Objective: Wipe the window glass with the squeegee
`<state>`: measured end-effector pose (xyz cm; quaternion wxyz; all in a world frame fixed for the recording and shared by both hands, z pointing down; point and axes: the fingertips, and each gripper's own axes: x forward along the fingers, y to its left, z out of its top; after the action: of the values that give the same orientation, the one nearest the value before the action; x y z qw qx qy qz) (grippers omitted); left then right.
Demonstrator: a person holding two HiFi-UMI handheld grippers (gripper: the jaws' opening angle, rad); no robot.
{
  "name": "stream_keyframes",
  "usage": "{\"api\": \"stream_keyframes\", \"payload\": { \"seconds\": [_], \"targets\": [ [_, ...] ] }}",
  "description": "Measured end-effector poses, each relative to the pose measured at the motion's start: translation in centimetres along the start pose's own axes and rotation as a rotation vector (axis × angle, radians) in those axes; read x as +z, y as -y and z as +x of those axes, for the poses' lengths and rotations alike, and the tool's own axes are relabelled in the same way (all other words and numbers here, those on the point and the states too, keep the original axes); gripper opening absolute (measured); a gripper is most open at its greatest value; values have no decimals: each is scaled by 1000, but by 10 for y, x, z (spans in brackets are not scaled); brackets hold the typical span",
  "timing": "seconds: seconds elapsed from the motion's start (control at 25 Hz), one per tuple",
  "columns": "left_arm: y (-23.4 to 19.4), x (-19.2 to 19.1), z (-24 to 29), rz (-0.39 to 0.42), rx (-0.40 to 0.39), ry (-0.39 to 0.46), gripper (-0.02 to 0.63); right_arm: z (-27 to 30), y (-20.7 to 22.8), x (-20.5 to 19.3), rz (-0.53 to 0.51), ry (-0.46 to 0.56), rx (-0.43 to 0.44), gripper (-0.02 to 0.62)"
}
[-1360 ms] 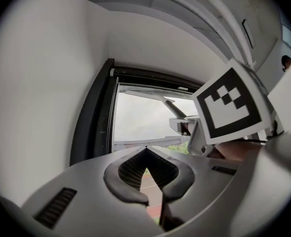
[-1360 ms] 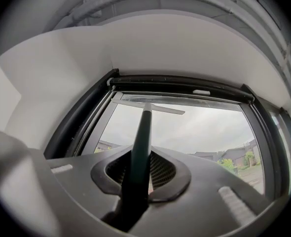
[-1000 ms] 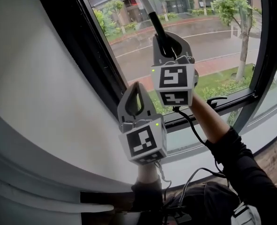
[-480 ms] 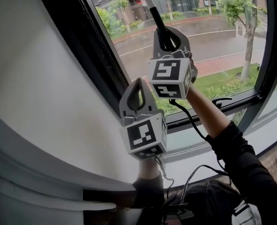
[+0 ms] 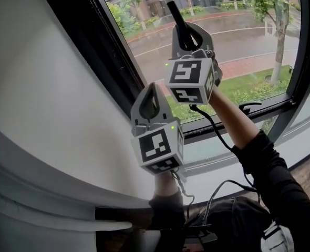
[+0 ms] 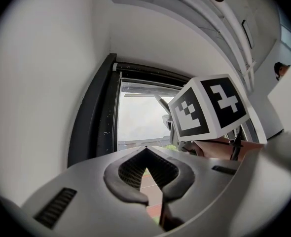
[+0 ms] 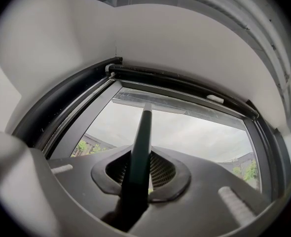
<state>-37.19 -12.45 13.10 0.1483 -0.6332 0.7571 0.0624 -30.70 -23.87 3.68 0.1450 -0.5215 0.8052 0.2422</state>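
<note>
My right gripper [image 5: 188, 34] is raised against the window glass [image 5: 239, 41] and shut on the dark handle of the squeegee [image 5: 176, 21]. The squeegee's head runs out of the head view's top edge. In the right gripper view the squeegee handle [image 7: 141, 142] rises from my right gripper [image 7: 140, 176] to a pale blade [image 7: 158, 104] lying along the top of the glass [image 7: 200, 132]. Lower and to the left, my left gripper [image 5: 151, 103] is shut and empty in front of the black frame. Its jaws [image 6: 154, 196] hold nothing.
A thick black window frame [image 5: 109, 54] borders the glass on the left, with curved white wall [image 5: 44, 119] beside it. A black window handle [image 5: 250, 106] sits on the lower frame rail. A black cable [image 5: 218, 135] hangs from the right gripper along the sleeved arm [image 5: 273, 177].
Both grippers have shifted slightly upward against the window. The right one stays shut on the squeegee handle, the left stays shut and empty.
</note>
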Motion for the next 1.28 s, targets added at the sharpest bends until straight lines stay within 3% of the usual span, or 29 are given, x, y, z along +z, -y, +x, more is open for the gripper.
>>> {"api": "stream_keyframes", "payload": {
  "seconds": [0.48, 1.28],
  "targets": [
    [-7, -22, -9, 13, 15, -42, -2, -13, -7, -15, -13, -17, 8, 67],
    [-19, -55, -37, -32, 52, -102, -2, -42, -20, -51, -17, -78, 13, 67]
  ]
}}
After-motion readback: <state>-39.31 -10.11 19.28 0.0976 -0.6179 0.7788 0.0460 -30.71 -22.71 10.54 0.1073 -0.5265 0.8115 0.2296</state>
